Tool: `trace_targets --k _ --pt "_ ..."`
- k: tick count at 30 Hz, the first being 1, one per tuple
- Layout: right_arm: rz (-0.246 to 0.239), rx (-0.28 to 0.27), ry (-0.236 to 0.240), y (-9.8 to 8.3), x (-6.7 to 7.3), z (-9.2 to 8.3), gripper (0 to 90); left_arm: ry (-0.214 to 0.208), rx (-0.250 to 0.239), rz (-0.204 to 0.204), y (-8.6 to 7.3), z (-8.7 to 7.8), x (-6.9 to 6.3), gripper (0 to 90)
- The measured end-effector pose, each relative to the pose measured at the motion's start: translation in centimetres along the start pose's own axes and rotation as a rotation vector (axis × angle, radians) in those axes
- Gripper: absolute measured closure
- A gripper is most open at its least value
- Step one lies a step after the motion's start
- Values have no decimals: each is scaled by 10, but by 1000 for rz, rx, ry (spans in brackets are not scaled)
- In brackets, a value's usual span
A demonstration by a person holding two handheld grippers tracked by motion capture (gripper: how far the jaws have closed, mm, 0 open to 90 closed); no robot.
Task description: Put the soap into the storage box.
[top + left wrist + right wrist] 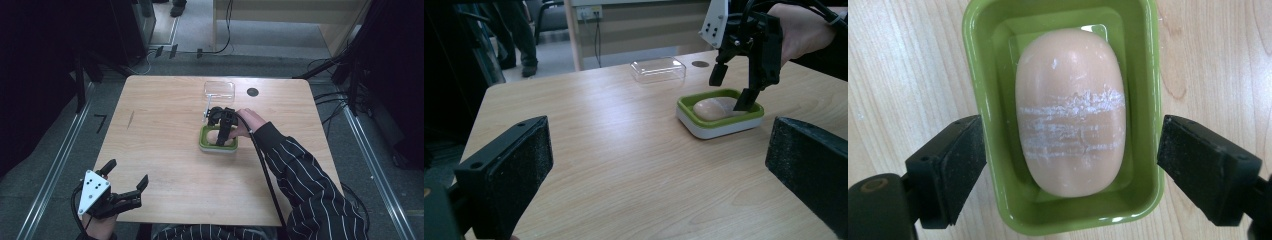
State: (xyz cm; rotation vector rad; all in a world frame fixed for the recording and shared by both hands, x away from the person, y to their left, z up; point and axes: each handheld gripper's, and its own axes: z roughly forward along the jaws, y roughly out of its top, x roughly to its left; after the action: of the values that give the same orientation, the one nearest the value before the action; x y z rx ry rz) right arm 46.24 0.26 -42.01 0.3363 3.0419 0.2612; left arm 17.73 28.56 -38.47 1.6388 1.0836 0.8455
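Right fingers (945, 172) spread, soap (1070, 112) between, in dish (980, 90)

One soap bar (1070, 112), one green dish (983, 75), one clear lid (219, 89), two tools.

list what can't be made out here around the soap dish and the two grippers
- High view: the pale oval soap bar in the green-rimmed soap dish is hidden by the right gripper hanging above it.
- Right gripper view: the dish's far rim is cut off by the top edge.
- Left gripper view: the left gripper jaw on the right runs off the frame edge.
- High view: the small dark round mark beside the clear plastic lid is too small to identify.
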Motion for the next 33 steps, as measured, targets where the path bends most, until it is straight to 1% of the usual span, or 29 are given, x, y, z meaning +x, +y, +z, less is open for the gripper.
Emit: trace_targets --k 3,4,7,9,11,12,14,18,20,23,26,29,31,33 --pt "12 6 5 -4 1 -3 99 -2 0 2 0 0 0 0" --pt "10 0 0 -5 1 -4 93 -2 0 2 0 0 0 0" --pt "25 2 -4 -10 4 -9 78 -3 0 1 0 1 0 0" --pt "21 -2 -6 -14 6 -12 74 -2 2 1 0 1 0 0" --pt "33 -2 -10 -16 8 -14 72 -3 0 -1 0 1 0 0" --pt "28 -1 -10 -18 8 -15 72 -3 1 -1 0 1 0 0" --pt "38 -5 -18 -22 9 -17 72 -3 1 -2 0 1 0 0" --pt "65 0 -29 -31 12 -19 72 -4 1 -2 0 1 0 0" --pt "78 2 -26 -36 14 -20 72 -5 1 -2 0 1 0 0" --pt "93 8 -37 -44 19 -22 72 -8 0 -2 1 1 0 0" --pt "109 -1 -37 -51 22 -24 72 -11 -1 -1 1 2 0 0" --pt "111 0 -46 -57 26 -25 72 -13 -1 -3 1 2 0 0" --pt "123 0 -48 -60 29 -25 72 -12 2 -2 1 2 0 0" --pt "118 3 -47 -64 30 -25 72 -14 0 -2 1 2 0 0"
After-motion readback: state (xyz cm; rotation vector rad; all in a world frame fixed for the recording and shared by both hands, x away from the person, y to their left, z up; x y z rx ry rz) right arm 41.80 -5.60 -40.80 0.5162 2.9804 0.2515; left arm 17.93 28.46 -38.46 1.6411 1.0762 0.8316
